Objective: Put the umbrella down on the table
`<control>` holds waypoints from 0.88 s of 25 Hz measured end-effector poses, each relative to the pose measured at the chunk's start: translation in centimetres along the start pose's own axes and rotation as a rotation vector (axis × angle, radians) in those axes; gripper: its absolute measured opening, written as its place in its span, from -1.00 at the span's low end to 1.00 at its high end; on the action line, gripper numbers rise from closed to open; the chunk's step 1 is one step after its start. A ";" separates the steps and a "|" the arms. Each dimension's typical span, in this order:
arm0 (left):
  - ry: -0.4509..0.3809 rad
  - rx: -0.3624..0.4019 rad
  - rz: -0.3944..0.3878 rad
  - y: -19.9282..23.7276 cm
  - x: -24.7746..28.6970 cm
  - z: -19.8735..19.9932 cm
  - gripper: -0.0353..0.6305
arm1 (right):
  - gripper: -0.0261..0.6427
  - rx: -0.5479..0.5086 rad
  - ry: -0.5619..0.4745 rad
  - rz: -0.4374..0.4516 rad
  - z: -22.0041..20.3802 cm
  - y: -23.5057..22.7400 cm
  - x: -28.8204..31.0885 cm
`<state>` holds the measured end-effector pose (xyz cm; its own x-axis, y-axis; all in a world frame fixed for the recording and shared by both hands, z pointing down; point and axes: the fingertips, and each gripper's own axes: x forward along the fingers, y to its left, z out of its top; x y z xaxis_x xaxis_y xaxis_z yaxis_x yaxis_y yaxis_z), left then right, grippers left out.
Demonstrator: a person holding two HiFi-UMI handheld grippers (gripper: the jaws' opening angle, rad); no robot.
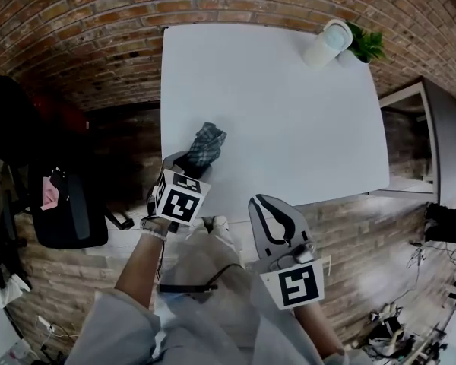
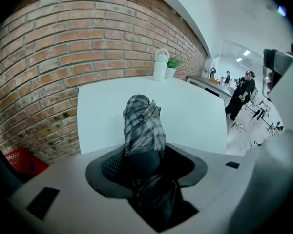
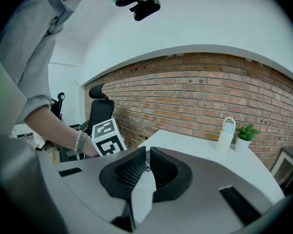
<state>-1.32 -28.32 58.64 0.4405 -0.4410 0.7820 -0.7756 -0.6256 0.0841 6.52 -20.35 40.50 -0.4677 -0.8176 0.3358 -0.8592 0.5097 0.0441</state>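
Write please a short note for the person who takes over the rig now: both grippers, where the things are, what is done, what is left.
Left gripper: shut on the folded grey plaid fabric umbrella, which sticks out forward from the jaws.
Right gripper: shut, empty, held off the table's near edge.
White rectangular table: the umbrella is over its near left part; I cannot tell if it touches.
Done: umbrella brought to the table.
Left: lay it flat, open the left jaws, pull back.

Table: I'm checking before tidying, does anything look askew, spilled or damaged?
Nothing spilled or damaged. The bottle and potted plant stand upright at the far corner. Only the folded plaid umbrella isn't laid down: the left gripper holds it over the table, left side.
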 end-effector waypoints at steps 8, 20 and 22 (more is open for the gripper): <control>0.019 0.011 -0.016 -0.2 1.0 -0.5 -0.11 | -0.76 0.012 0.013 0.002 -0.9 0.3 -0.1; -0.086 -0.012 -0.045 -0.4 -2.4 0.7 -0.06 | -0.76 -0.011 -0.008 0.012 -0.1 1.4 -0.5; -0.119 -0.003 -0.031 -0.3 -3.8 1.4 -0.08 | -0.76 -0.019 -0.016 0.014 0.3 1.6 -0.6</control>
<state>-2.15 -27.38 54.84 0.5147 -0.4946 0.7003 -0.7620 -0.6383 0.1092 5.38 -19.16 40.08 -0.4830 -0.8146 0.3212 -0.8486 0.5258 0.0575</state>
